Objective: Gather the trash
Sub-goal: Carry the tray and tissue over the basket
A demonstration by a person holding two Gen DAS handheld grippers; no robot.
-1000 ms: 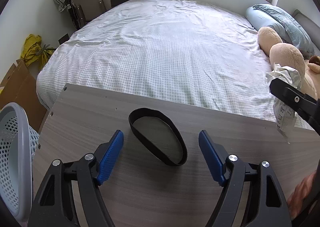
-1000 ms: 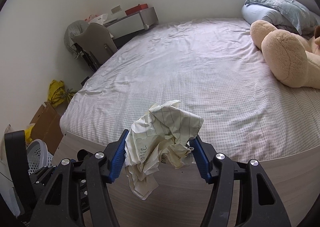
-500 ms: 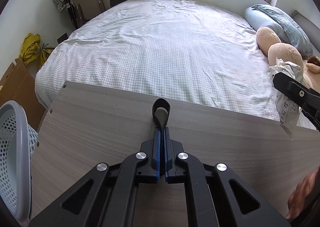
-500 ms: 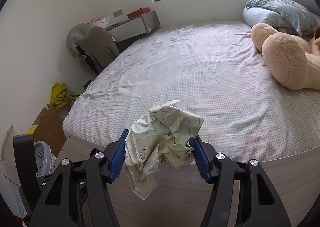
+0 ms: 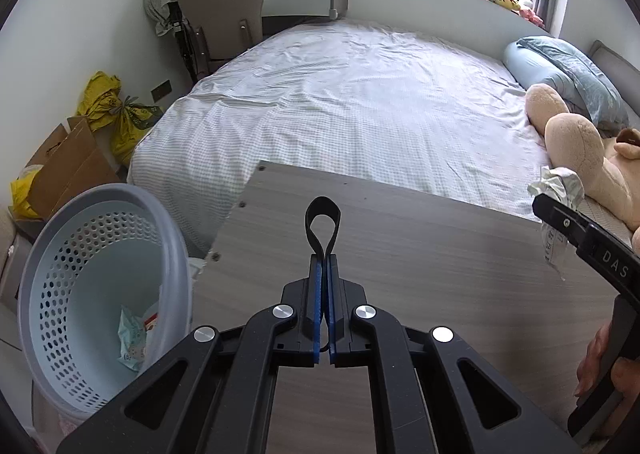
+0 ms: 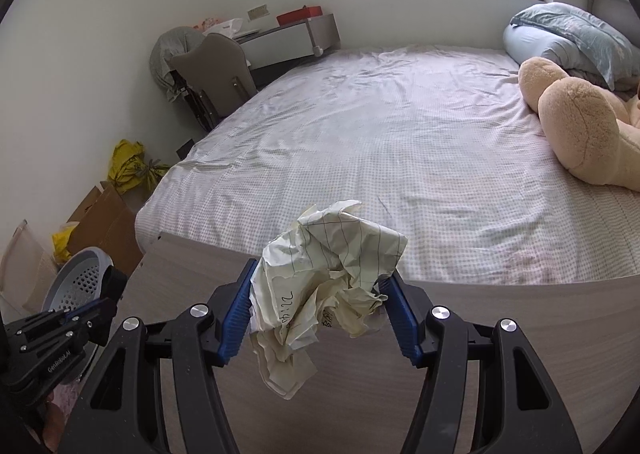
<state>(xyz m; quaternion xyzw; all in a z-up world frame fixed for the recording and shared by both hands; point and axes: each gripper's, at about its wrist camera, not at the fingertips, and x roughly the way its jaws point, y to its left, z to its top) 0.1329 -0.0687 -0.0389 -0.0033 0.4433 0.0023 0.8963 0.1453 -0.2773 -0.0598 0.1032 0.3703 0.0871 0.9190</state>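
Note:
My left gripper (image 5: 323, 260) is shut on a black band (image 5: 322, 224), whose loop sticks out past the blue pads, lifted above the wooden board (image 5: 420, 254). A pale blue perforated basket (image 5: 52, 278) stands just left of it, with a few scraps inside. My right gripper (image 6: 318, 306) is shut on a crumpled ball of lined paper (image 6: 332, 274), held over the board (image 6: 540, 318) at the bed's foot. In the left wrist view the right gripper (image 5: 556, 210) and its paper (image 5: 558, 190) show at the right edge. The left gripper's body shows at the lower left of the right wrist view, beside the basket (image 6: 80, 274).
A bed with a checked sheet (image 5: 360, 106) fills the middle, with a large plush bear (image 6: 580, 126) and a blue pillow (image 6: 568, 34) at right. Cardboard box (image 5: 68, 170) and yellow bags (image 5: 116, 114) lie by the left wall. A chair (image 5: 220, 14) and desk stand behind.
The left gripper shut on the black band, lifted it off the board and swung left toward the basket. The right gripper, still holding the paper, also drifted left.

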